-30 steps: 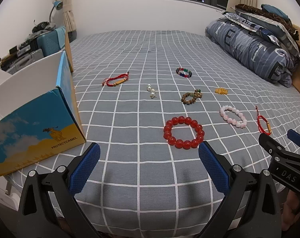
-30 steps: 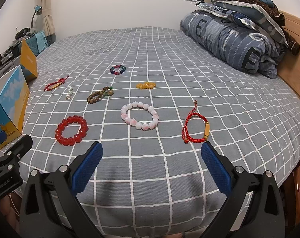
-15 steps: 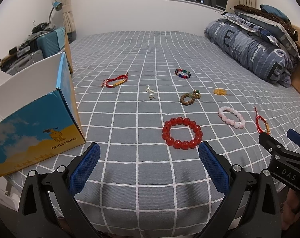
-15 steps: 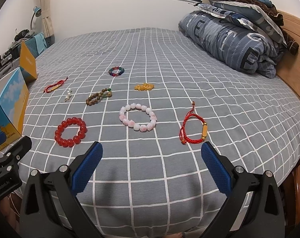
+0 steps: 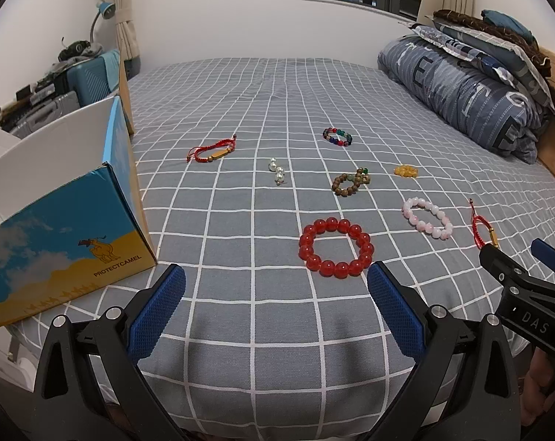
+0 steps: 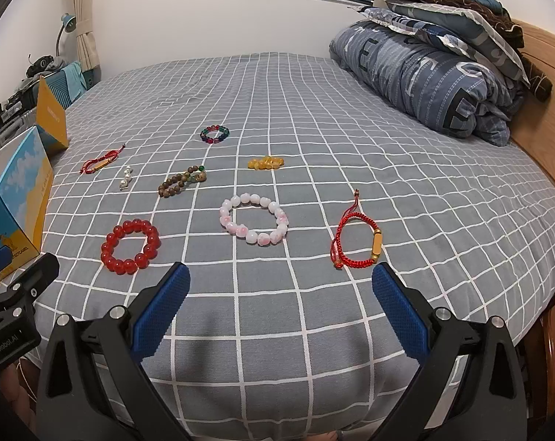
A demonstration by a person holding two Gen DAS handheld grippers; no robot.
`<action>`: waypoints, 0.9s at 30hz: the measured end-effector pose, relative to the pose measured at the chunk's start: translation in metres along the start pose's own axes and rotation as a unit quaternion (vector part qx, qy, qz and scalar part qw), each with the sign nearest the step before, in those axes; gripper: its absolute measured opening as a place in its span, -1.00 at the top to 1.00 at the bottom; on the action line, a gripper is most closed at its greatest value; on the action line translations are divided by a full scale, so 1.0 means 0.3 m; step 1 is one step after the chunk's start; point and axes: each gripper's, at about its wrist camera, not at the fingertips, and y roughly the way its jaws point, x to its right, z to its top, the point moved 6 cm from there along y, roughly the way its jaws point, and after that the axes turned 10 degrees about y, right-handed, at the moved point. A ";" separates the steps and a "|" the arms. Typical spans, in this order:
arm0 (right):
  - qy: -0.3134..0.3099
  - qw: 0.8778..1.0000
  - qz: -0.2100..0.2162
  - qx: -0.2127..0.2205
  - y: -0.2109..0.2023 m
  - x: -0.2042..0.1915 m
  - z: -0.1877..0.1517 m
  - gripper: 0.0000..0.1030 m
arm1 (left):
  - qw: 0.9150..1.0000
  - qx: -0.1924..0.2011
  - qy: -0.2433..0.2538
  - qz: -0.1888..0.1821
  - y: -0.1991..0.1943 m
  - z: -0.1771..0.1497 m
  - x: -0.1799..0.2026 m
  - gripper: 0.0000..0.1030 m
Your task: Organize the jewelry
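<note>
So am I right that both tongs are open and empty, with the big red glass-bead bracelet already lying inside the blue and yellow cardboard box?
Not quite. The left tongs and right tongs are indeed open and empty, but the big red glass-bead bracelet lies on the grey checked bedspread, beside the blue and yellow cardboard box, not inside it. The left wrist view shows this.

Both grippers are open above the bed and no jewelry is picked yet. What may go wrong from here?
The bed cover is soft, so fingers closing on the red bead bracelet may pinch fabric too. The thin red cord bracelet lies flat and may slip out. The small pearl piece is easy to miss.
</note>
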 end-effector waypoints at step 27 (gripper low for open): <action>0.003 1.000 -0.026 0.015 -0.064 0.046 0.200 -0.85 | 1.000 0.001 -0.012 -0.003 0.016 0.195 -0.049 -0.89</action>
